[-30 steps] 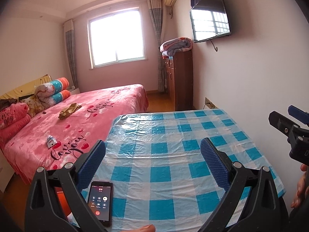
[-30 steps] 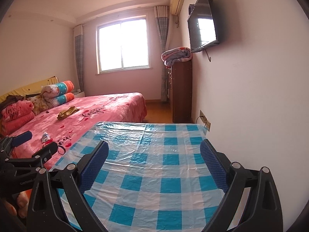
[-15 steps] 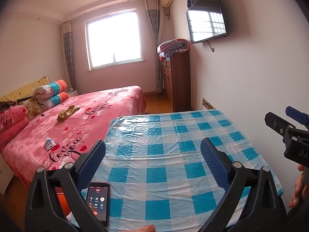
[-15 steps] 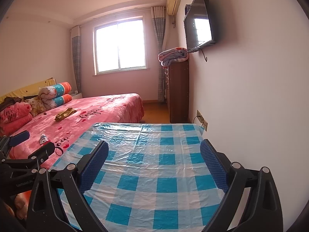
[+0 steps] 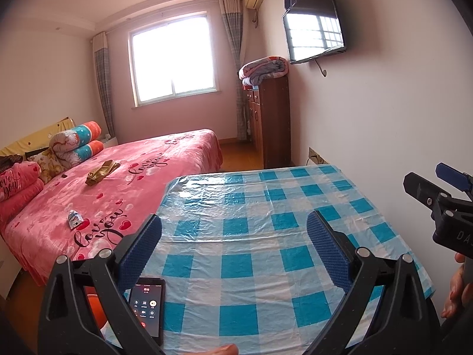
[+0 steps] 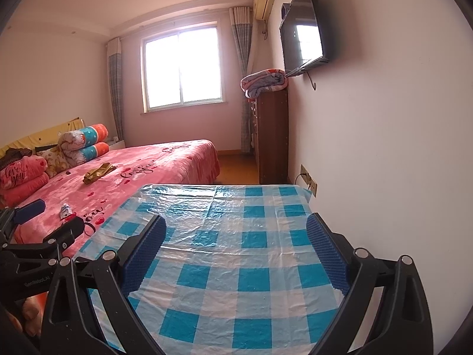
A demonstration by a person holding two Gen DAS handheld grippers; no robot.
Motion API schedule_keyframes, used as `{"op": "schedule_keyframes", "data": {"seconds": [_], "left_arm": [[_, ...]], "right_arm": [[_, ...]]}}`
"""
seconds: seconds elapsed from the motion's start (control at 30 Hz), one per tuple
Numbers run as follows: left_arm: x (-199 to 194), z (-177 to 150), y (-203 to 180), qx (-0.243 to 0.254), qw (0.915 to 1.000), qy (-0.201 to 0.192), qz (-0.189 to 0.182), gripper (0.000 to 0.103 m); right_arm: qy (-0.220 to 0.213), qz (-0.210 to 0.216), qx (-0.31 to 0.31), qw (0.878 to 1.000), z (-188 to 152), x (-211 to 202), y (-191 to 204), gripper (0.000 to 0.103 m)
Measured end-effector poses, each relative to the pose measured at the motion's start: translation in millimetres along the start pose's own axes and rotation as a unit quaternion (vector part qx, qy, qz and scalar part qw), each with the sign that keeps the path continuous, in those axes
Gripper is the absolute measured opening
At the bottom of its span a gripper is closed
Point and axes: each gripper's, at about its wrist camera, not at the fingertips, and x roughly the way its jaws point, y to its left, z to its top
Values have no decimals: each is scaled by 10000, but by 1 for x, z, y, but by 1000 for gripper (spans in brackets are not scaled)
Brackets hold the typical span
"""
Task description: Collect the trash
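A small crumpled white wrapper (image 5: 74, 218) lies on the pink bed (image 5: 153, 174), also in the right wrist view (image 6: 65, 209). A gold crumpled wrapper (image 5: 102, 171) lies farther up the bed, seen too in the right wrist view (image 6: 97, 172). My left gripper (image 5: 233, 233) is open and empty above the blue checked table (image 5: 251, 207). My right gripper (image 6: 235, 235) is open and empty above the same table (image 6: 236, 207). Both wrappers are well off to the left of both grippers.
A phone (image 5: 147, 304) with a lit screen lies on the table's near left corner. A wooden cabinet (image 5: 273, 118) with a folded blanket stands by the right wall under a TV (image 5: 313, 23). Rolled quilts and pillows (image 5: 77, 142) sit at the bed's head.
Both grippers have drifted slightly back and up; the view of the table and bed has shifted down a little. Jaws stay open.
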Motion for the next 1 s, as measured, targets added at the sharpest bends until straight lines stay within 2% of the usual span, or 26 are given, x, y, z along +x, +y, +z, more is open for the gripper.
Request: {"op": "schedule_keyframes", "data": {"seconds": [0.37, 0.63, 0.8, 0.93, 1.0], "left_arm": [[15, -6, -6, 36, 9999, 140, -46, 99], [45, -13, -10, -34, 9990, 411, -196, 99], [93, -29, -18, -128, 9932, 1131, -239, 99], [143, -50, -29, -171, 9845, 1748, -22, 99], [159, -57, -33, -205, 9819, 1882, 56, 99]], "right_arm": [[167, 48, 23, 9998, -11, 14, -1, 95], [467, 101, 126, 9988, -25, 40, -8, 95], [862, 48, 285, 9959, -43, 73, -21, 95], [1316, -137, 308, 9907, -63, 109, -32, 95], [1523, -194, 365, 9875, -72, 125, -38, 95]]}}
